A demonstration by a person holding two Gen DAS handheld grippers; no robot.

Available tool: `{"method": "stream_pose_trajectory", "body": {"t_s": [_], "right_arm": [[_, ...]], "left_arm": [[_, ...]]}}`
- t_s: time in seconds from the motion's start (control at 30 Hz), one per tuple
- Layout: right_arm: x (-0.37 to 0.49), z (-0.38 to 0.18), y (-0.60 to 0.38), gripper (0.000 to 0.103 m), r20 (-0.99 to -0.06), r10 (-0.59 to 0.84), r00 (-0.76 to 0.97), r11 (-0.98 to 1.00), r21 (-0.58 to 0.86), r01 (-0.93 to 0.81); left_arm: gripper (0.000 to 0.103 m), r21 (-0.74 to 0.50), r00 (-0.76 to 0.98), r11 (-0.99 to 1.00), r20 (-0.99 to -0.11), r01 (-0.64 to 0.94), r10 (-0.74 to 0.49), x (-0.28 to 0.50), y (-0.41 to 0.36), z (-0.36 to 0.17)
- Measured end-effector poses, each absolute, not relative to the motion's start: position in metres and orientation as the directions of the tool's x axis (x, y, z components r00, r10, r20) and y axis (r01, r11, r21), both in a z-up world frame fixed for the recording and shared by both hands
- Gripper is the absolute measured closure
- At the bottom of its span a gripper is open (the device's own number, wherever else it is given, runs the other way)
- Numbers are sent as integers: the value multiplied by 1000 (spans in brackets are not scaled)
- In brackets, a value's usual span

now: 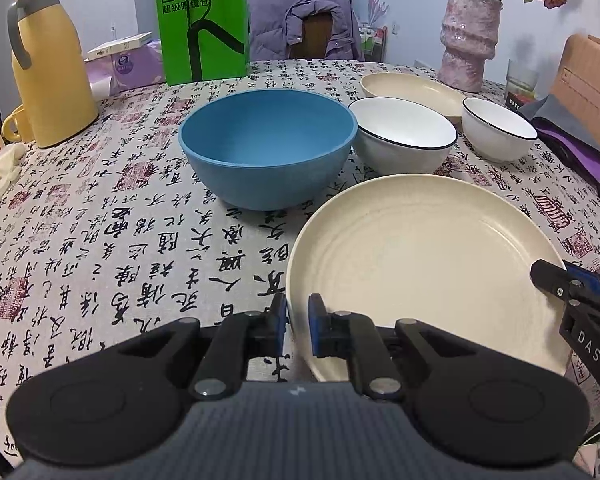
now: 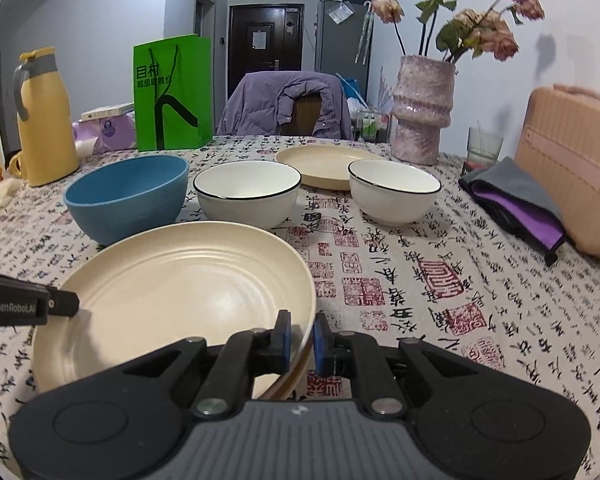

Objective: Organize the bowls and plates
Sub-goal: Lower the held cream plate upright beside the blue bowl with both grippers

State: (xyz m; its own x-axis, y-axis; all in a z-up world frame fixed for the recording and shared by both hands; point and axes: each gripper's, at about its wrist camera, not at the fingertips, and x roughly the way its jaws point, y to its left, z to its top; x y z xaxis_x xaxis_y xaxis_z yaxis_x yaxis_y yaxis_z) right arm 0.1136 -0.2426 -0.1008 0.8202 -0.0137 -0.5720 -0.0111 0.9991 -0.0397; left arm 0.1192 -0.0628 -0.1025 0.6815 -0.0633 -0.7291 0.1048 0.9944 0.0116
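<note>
We see a worktop [image 2: 440,280] under a cloth printed with black calligraphy and red seals. We take the pink vase [image 2: 422,110] of dried roses as our landmark. Far to its left stand a green paper bag [image 2: 172,94] and, beyond that, a yellow thermos jug [image 2: 44,120]. Between bag and vase, behind the worktop, a chair carries a purple jacket [image 2: 284,104]. Right of the vase we find a drinking glass [image 2: 484,148], a grey-and-purple pouch [image 2: 516,200] and a pink case [image 2: 572,176].

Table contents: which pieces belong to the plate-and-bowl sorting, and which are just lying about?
Job:
near cream plate, both jaws shut on its rim
far cream plate
blue bowl
larger white bowl
smaller white bowl

Lying about:
yellow jug
green bag
pink vase
purple pouch
</note>
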Motion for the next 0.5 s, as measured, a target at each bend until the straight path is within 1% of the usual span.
{"method": "stream_pose_trajectory", "body": {"t_s": [0.23, 0.5], "right_arm": [[114, -107, -239, 90, -572, -30, 820, 997, -80, -19], [115, -112, -244, 90, -579, -13, 815, 998, -62, -28]], "left_arm": [[92, 27, 693, 994, -719, 106, -55, 119, -64, -105], [92, 19, 702, 994, -710, 107, -62, 117, -63, -106]]}}
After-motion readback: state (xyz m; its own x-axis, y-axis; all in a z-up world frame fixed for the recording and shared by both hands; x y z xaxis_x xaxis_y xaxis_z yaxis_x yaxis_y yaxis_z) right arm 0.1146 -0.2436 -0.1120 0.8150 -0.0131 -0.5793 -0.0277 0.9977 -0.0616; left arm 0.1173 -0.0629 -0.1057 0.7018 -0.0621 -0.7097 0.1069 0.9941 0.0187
